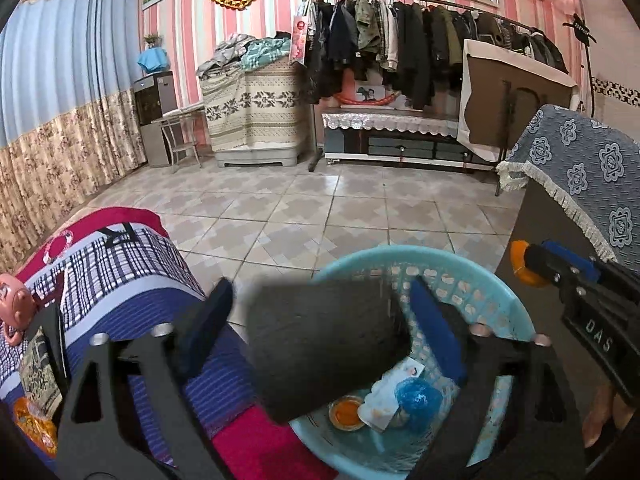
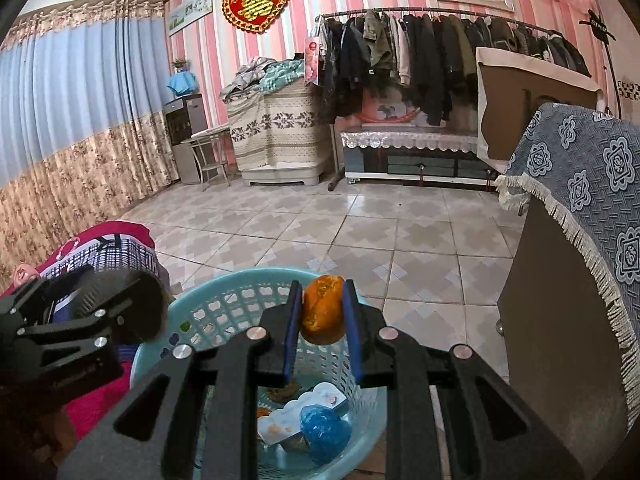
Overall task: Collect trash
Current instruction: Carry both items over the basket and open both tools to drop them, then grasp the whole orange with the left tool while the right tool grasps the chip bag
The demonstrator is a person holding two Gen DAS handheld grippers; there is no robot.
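Note:
A light blue plastic basket (image 1: 496, 304) stands on the floor below both grippers; it also shows in the right wrist view (image 2: 224, 304). It holds a blue crumpled bag (image 2: 324, 432), a white wrapper (image 2: 280, 420) and orange peel (image 1: 346, 412). My right gripper (image 2: 322, 312) is shut on a piece of orange peel (image 2: 323, 308) above the basket rim. My left gripper (image 1: 320, 312) is open, and a dark grey block (image 1: 324, 344) sits between its fingers over the basket's left edge, apart from the left finger.
A bed with a plaid and red blanket (image 1: 120, 272) lies to the left, with a pink toy (image 1: 16, 304) on it. A cabinet with a blue patterned cloth (image 2: 588, 208) stands to the right. Tiled floor (image 2: 360, 232) stretches to a clothes rack (image 2: 440, 60).

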